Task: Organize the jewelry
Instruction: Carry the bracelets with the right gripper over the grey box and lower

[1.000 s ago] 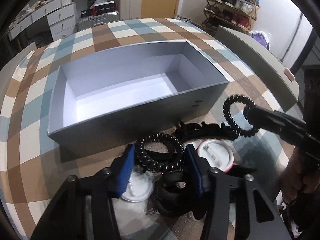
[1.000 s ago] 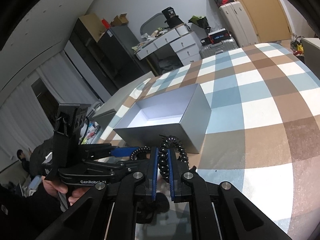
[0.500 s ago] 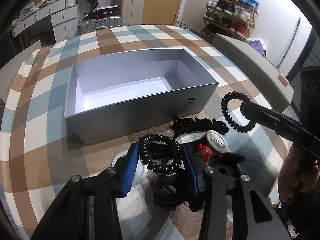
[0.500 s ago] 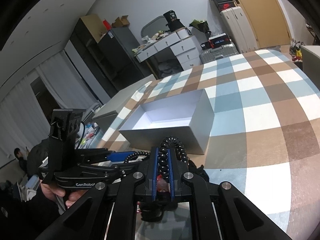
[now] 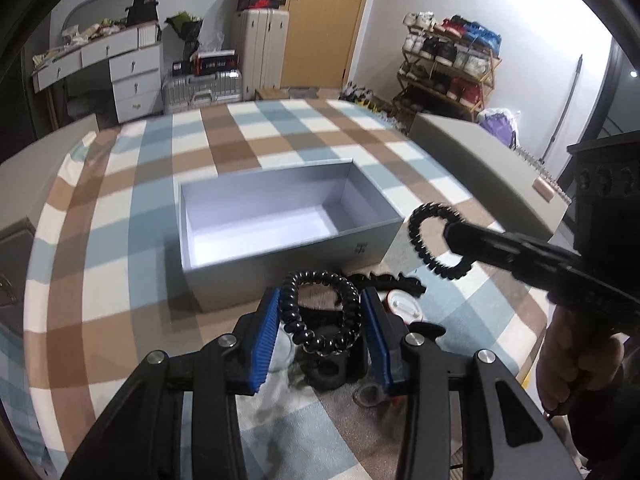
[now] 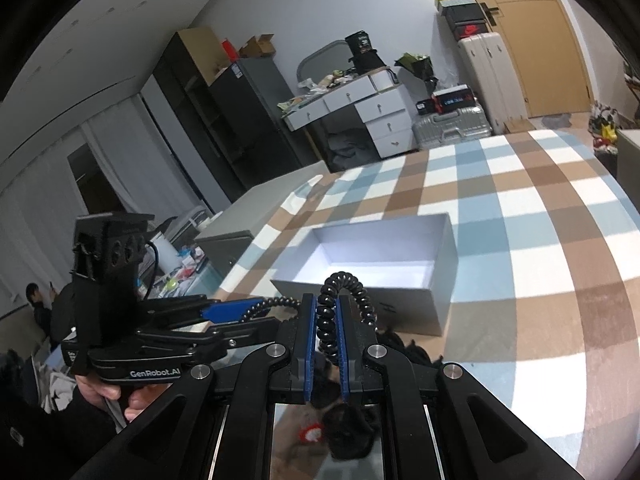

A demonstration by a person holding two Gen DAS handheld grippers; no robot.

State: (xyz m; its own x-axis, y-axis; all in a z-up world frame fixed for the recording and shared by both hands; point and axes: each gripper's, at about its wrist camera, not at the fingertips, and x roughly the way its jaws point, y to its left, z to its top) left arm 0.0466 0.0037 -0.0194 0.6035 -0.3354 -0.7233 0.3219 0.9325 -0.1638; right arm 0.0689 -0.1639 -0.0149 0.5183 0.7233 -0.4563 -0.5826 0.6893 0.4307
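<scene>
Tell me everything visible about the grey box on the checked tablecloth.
The grey box is a lidless rectangular tray, apparently matte card, grey outside and white inside. It looks empty. A small dark mark sits low on its near wall. It rests flat on the checked tablecloth, beyond a pile of dark accessories. Nothing grips it: the left gripper and right gripper each hold a black spiral hair tie short of it.
</scene>
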